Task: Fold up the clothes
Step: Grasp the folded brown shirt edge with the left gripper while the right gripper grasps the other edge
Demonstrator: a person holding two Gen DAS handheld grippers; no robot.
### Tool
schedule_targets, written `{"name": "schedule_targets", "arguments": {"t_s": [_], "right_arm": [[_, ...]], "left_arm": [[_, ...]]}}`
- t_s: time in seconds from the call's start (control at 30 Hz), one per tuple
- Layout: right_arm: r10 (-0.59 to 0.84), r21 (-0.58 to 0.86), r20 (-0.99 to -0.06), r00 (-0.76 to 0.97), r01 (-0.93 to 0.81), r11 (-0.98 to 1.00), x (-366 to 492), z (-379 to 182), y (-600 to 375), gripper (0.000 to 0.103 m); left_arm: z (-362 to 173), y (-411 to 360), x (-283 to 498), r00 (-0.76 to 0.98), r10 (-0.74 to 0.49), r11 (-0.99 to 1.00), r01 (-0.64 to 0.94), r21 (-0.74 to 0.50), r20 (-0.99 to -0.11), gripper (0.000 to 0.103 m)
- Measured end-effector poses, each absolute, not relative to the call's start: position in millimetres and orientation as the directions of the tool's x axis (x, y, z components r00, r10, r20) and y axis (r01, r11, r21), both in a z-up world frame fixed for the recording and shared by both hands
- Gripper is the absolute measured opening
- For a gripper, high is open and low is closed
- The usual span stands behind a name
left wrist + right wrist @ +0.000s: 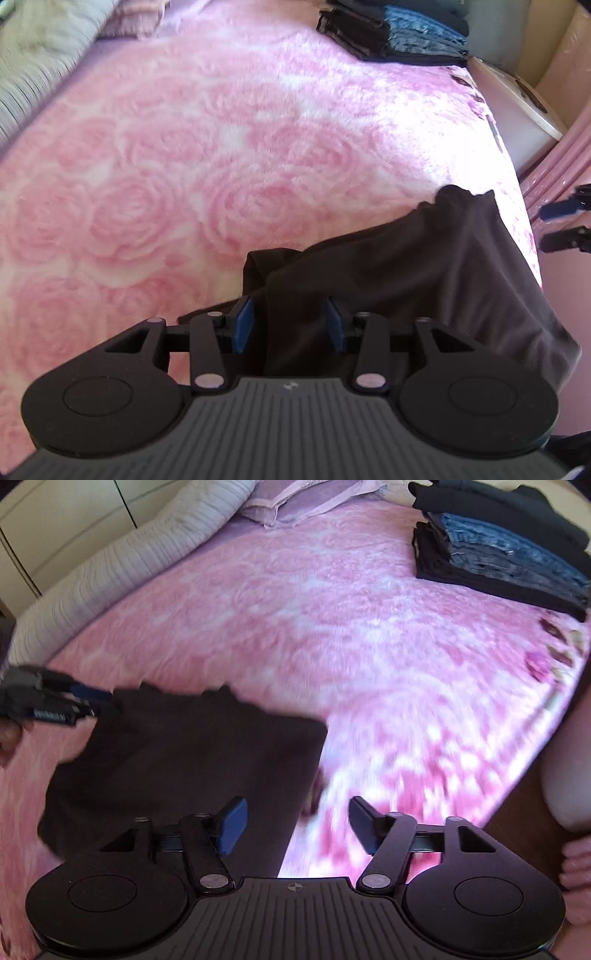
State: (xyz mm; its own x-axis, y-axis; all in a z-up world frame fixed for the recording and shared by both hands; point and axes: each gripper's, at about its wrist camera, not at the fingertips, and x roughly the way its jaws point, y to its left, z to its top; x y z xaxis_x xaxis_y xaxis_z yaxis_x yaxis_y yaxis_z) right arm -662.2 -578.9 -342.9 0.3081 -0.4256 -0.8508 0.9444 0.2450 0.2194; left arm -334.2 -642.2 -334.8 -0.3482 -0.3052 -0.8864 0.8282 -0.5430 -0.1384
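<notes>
A dark brown garment (424, 280) lies bunched near the front right edge of the bed with the pink rose blanket (184, 166). My left gripper (290, 325) is open, its blue pads on either side of a fold of the garment. In the right wrist view the garment (184, 760) lies flat at the left. My right gripper (295, 823) is open and empty, just right of the garment's edge. The left gripper (99, 705) shows at the garment's far left corner; the right gripper (554, 225) shows at the right edge of the left wrist view.
A stack of folded dark and denim clothes (391, 33) sits at the bed's far right corner, also in the right wrist view (498, 550). A grey quilt (110, 579) and pillows (295, 498) lie along the far side. A white cabinet (517, 122) stands beside the bed.
</notes>
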Motion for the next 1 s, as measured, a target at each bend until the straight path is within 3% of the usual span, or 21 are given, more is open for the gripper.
{"name": "schedule_targets", "arguments": {"t_s": [0.03,0.1,0.2,0.23,0.27,0.3,0.43,0.6,0.7,0.73,0.87,1.0], "right_arm": [[-0.42,0.242,-0.846,0.329,0.938,0.246,-664,-350,-589,0.072],[-0.403,0.296,-0.835,0.374,0.924,0.244,-667,-362,-606,0.072],[-0.395,0.419,-0.794,0.462,0.887,0.195,-676,-375,-622,0.071],[-0.392,0.459,-0.781,0.486,0.872,0.169,-679,-380,-626,0.053],[-0.382,0.484,-0.781,0.494,0.865,0.13,-682,-384,-631,0.012],[-0.371,0.488,-0.79,0.487,0.867,0.1,-684,-385,-634,0.004],[-0.431,0.484,-0.766,0.478,0.869,0.104,-695,-363,-633,0.003],[-0.413,0.463,-0.792,0.449,0.883,0.073,-695,-381,-637,0.003],[-0.375,0.462,-0.813,0.446,0.885,0.052,-692,-395,-641,0.004],[-0.375,0.465,-0.813,0.446,0.884,0.043,-693,-395,-642,0.007],[-0.381,0.45,-0.823,0.421,0.893,0.014,-695,-386,-635,0.04],[-0.388,0.453,-0.821,0.418,0.892,0.002,-690,-385,-625,0.042]], "left_arm": [[-339,-647,-334,-0.356,-0.291,-0.539,0.828,-0.156,-0.888,0.03],[-348,-657,-335,-0.373,-0.262,-0.529,0.827,-0.191,-0.89,0.011],[-347,-654,-336,-0.382,-0.258,-0.534,0.822,-0.199,-0.887,0.001],[-346,-652,-336,-0.383,-0.26,-0.537,0.82,-0.197,-0.886,0.001],[-343,-651,-335,-0.385,-0.269,-0.533,0.823,-0.197,-0.883,0.001],[-338,-652,-333,-0.389,-0.289,-0.52,0.831,-0.198,-0.875,0.001],[-327,-665,-325,-0.415,-0.346,-0.48,0.849,-0.222,-0.841,0.001],[-359,-682,-336,-0.382,-0.274,-0.504,0.839,-0.206,-0.883,0.002],[-359,-686,-326,-0.391,-0.269,-0.462,0.854,-0.239,-0.88,0.011],[-354,-685,-320,-0.392,-0.28,-0.448,0.861,-0.242,-0.876,0.014],[-335,-670,-284,-0.409,-0.324,-0.36,0.887,-0.288,-0.853,0.018],[-343,-654,-277,-0.409,-0.272,-0.342,0.887,-0.31,-0.871,0.018]]}}
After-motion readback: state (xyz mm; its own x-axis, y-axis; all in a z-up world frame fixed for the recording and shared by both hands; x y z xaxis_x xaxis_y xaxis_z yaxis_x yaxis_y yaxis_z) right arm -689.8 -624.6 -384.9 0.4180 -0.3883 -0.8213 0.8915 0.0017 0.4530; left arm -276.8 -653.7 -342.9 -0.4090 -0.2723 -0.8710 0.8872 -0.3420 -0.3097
